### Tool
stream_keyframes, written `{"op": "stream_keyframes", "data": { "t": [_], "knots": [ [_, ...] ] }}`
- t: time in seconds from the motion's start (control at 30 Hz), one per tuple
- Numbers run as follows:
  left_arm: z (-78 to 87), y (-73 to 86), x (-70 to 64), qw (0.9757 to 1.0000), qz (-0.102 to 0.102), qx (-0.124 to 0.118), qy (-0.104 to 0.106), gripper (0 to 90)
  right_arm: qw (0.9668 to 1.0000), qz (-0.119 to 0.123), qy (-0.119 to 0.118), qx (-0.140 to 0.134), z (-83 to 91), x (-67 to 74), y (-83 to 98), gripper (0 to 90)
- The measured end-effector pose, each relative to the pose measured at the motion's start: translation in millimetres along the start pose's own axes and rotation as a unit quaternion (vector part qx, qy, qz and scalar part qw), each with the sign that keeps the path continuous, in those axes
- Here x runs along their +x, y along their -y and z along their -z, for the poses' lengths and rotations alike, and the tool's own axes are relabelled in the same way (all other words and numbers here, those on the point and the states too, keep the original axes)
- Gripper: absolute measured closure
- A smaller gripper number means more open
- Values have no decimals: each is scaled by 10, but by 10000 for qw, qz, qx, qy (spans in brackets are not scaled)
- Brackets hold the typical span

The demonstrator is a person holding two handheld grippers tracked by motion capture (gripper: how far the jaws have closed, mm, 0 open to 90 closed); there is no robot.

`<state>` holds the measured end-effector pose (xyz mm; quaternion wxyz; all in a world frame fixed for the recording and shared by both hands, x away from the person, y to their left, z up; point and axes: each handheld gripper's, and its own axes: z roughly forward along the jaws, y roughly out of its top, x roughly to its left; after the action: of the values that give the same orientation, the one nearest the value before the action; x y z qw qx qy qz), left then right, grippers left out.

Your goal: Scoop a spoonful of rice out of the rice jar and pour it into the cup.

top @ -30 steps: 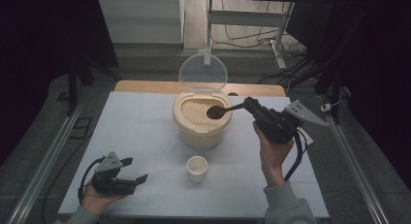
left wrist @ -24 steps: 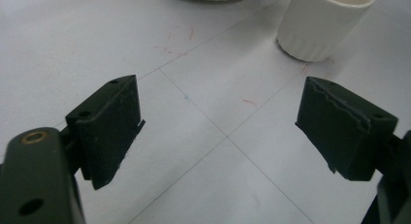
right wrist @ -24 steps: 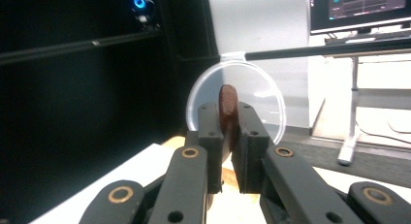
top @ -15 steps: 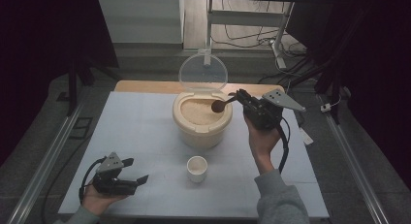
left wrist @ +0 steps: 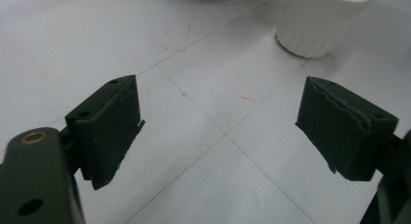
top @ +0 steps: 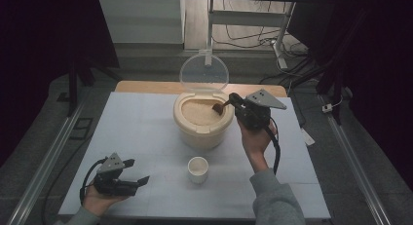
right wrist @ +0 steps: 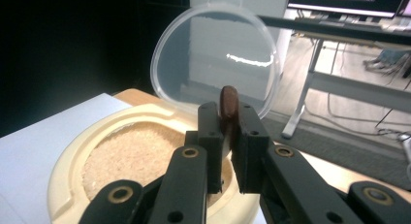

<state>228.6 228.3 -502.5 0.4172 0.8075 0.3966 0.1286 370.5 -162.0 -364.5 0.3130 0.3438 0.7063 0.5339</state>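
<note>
A cream tub (top: pixel 202 132) of pale rice (top: pixel 197 112) stands mid-table with its clear lid (top: pixel 203 73) tipped up behind. My right gripper (top: pixel 233 101) is at the tub's right rim, shut on the handle of a brown spoon (top: pixel 218 107) whose bowl is over the rice. In the right gripper view the spoon (right wrist: pixel 229 104) stands edge-on between the pads of that gripper (right wrist: pixel 228 136), above the rice (right wrist: pixel 131 153) and in front of the lid (right wrist: pixel 213 54). A white ribbed cup (top: pixel 197 169) sits in front of the tub. My left gripper (top: pixel 139 170) lies open at the table's near left, empty.
The left gripper view has the cup (left wrist: pixel 320 20) just beyond the open left gripper (left wrist: pixel 220 124), on the white gridded table (left wrist: pixel 203 78). A wooden strip (top: pixel 146 86) borders the far edge. Metal rails (top: pixel 44 161) flank the table, and desk legs and cables lie beyond.
The right hand has carried the gripper and spoon leftward, closer to the tub's rim, and the wrist has turned. The spoon's bowl stays over the rice. The left gripper has not moved.
</note>
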Motion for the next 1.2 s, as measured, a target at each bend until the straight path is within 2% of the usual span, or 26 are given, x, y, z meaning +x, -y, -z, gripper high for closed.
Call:
{"op": "stream_keyframes", "data": {
  "t": [0.03,0.07,0.17,0.23,0.27,0.3,0.33,0.37,0.4,0.43,0.47,0.67,0.77,0.83,0.9,1.0,1.03,1.1,1.2],
  "knots": [
    [-1,0,-1,10000,-1,0,0,155,9999,-147,-17,-6,-23,-6,38,833],
    [-2,-1,-2,10000,-1,3,1,155,9999,-147,-17,-6,-23,-6,38,833],
    [-8,-2,-3,10000,-1,15,9,155,9989,-460,-55,-2,-54,-43,81,833],
    [-10,-3,-6,10000,-11,26,11,155,9973,-727,-101,13,-75,-79,114,834],
    [-11,-4,-6,10000,-12,29,13,155,9948,-1005,-136,23,-89,-115,147,834],
    [-11,-5,-6,10000,-11,31,11,155,9948,-1005,-136,23,-89,-115,147,834],
    [-11,-6,-7,10000,-13,30,10,155,9930,-1173,-145,19,-96,-131,165,834],
    [-11,-7,-7,10000,-13,28,10,155,9888,-1482,-162,-9,-102,-169,197,833],
    [-11,-8,-8,10000,-14,27,10,155,9888,-1482,-162,-9,-102,-169,197,833],
    [-10,-8,-8,10000,-18,29,6,155,9838,-1786,-174,18,-105,-210,220,833],
    [-10,-8,-8,10000,-18,29,7,155,9838,-1786,-174,18,-105,-210,220,833],
    [-12,-9,-9,10000,-23,29,8,155,9705,-2406,-168,34,-95,-292,277,832],
    [-14,-12,-12,10000,-30,36,3,155,9654,-2597,-219,58,-92,-324,297,833],
    [-18,-13,-13,10000,-36,41,2,155,9600,-2788,-244,51,-89,-337,312,833],
    [-20,-14,-17,10000,-50,49,2,155,9589,-2824,-276,79,-87,-340,314,834],
    [-21,-14,-18,10000,-56,53,-2,155,9533,-3005,-277,83,-83,-354,325,831],
    [-19,-14,-18,10000,-59,49,-2,155,9512,-3072,-269,83,-80,-362,331,831],
    [-16,-14,-16,10000,-57,41,-6,155,9443,-3275,-311,72,-68,-388,345,833],
    [-14,-15,-15,10000,-57,35,-9,155,9357,-3507,-370,39,-52,-423,363,834]
  ]
}}
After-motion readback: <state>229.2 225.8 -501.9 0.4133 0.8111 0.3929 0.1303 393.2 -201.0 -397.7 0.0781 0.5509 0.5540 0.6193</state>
